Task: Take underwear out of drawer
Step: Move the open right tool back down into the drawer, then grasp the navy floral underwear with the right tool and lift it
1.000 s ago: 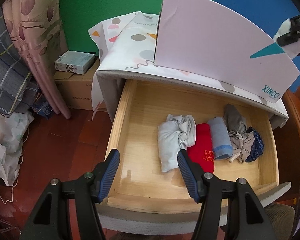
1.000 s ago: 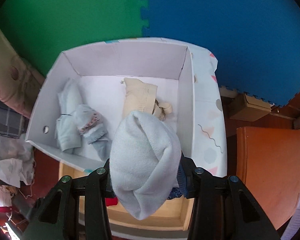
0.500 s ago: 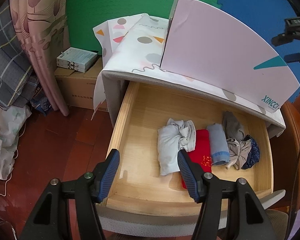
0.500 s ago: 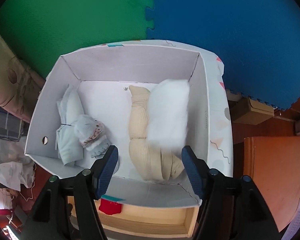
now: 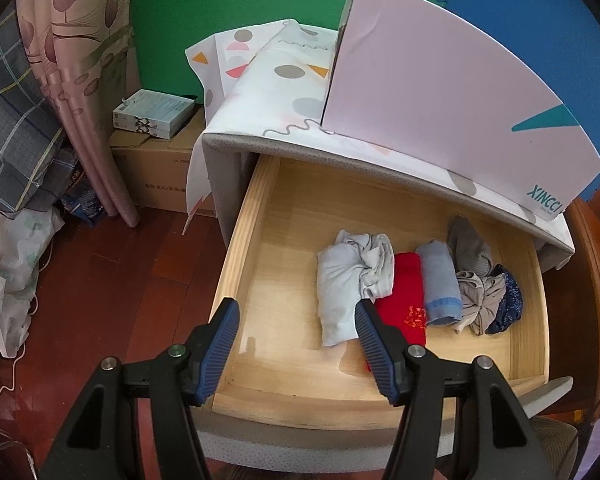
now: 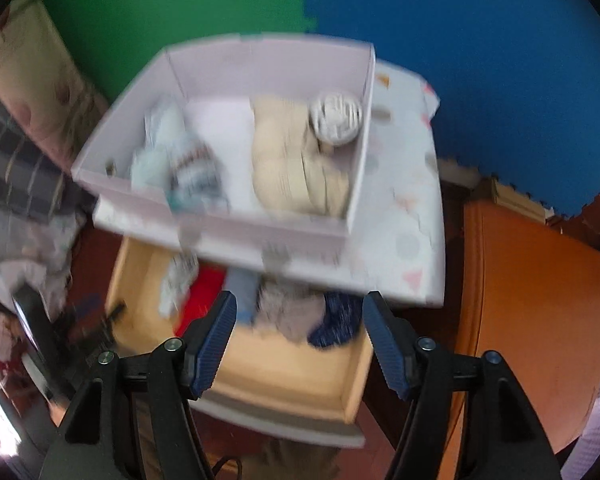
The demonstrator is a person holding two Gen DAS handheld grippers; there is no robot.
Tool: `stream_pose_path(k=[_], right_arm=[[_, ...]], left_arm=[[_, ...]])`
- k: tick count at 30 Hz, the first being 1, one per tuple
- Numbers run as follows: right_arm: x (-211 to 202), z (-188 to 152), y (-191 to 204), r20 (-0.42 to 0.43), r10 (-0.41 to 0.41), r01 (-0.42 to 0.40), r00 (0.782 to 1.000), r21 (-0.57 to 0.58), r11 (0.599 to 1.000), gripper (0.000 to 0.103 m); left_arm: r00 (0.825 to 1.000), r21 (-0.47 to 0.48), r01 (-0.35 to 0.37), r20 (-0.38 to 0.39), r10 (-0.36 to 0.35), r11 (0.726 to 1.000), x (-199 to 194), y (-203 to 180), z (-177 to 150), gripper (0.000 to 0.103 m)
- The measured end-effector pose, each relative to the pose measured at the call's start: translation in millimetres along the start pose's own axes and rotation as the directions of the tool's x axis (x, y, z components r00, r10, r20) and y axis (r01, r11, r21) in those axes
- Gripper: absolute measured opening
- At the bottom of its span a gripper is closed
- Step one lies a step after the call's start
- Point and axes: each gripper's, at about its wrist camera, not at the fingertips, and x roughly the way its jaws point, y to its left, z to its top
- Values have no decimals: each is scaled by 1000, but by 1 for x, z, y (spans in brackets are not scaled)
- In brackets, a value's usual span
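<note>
The open wooden drawer [image 5: 284,216] holds a row of rolled underwear: a pale grey one [image 5: 350,276], a red one [image 5: 404,296], a light blue one [image 5: 438,284], a grey-brown bundle [image 5: 474,276] and a dark blue one [image 5: 508,304]. My left gripper [image 5: 296,344] is open and empty above the drawer's front left. My right gripper [image 6: 298,340] is open and empty above the drawer [image 6: 284,364]. A white box [image 6: 268,224] on the cabinet top holds a white roll [image 6: 336,118], a beige piece [image 6: 296,160] and pale blue pieces [image 6: 172,160].
The white box [image 5: 440,92] stands on a patterned cloth [image 5: 276,92] over the cabinet. A cardboard box [image 5: 156,168] with small cartons and a curtain [image 5: 84,80] are at left. An orange wooden surface [image 6: 532,312] lies right of the drawer. The right wrist view is blurred.
My right gripper let the white roll go into the box, opened, and pulled back toward the drawer. My left gripper drew back slightly and stayed open.
</note>
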Motion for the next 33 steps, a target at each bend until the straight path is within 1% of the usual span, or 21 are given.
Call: stream_pose_path(k=[2,5,6,10,14,20,24,25,28,31,33], right_arm=[[21,-15,-6,-50,-15,15,999,-1,1000,61],[55,-34,-14,-118,-19,20,993,9,1000,56],[69,-40,-16,-141,-26,27,990,7,1000,53],[110,-51,-21,-194,-49,49,980,-8,999,50],[138,-52,-19,-206,-57,49,977,-40,998,48],[172,-46,-8,-204,-118,85,972,-162,983,46],[187,-44,2,-185,-183,126,966,-281,951,46],[191,-44,6,-172,-201,135,964,-332,933,46],[200,-46,14,-150,-246,163,958,-425,891,46],[212,-49,17,-150,-278,180,949,-468,865,46],[222,-52,22,-160,-285,176,945,-487,855,45]], left_arm=[[1000,-4,2,-11,-2,1000,2,1,0,62],[1000,1,3,-26,-3,1000,4,0,0,62],[1000,4,-1,-31,1,1000,6,-1,-1,62],[999,11,-10,-36,10,1000,6,-3,-1,62],[999,7,-12,-41,13,1000,6,-1,-1,62],[999,4,-14,-51,15,1000,7,1,0,62],[999,3,-16,-52,16,1000,8,1,-1,62],[998,3,-17,-54,17,1000,8,1,-1,62],[998,3,-20,-58,20,1000,9,1,-1,62],[998,0,-16,-62,16,1000,9,2,-1,62],[998,-3,-14,-62,14,1000,9,2,-1,62]])
